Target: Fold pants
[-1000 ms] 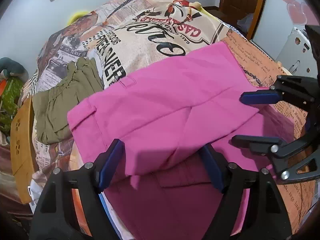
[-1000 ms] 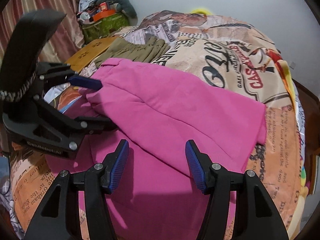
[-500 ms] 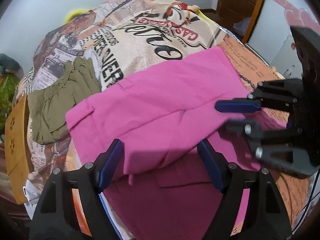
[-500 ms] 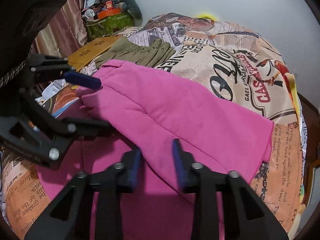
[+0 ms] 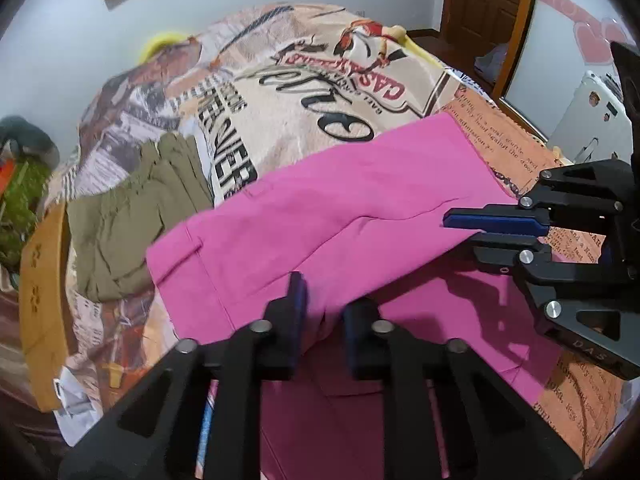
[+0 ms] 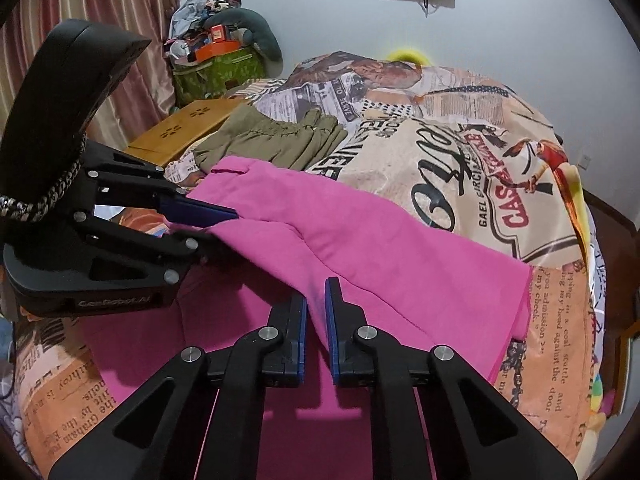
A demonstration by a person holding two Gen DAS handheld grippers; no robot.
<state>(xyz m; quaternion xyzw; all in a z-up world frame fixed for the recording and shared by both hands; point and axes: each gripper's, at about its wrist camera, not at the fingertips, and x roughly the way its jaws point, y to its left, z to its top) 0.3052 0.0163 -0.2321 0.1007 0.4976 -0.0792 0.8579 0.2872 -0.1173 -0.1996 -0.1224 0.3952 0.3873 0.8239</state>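
Pink pants (image 5: 360, 216) run lower left to upper right; left gripper (image 5: 320, 320) closing, right gripper (image 6: 316, 312) clenched, both on folded edge, pitched down

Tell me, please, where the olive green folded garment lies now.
The olive green folded garment lies on the printed bedspread, just beyond the pink pants, beside the wooden board at the bed's edge, left in both views.

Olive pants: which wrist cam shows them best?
Left wrist: the olive pants lie nearly whole, beside the pink pants on the bedspread. Right wrist sees them foreshortened, near edge hidden behind the pink pants.
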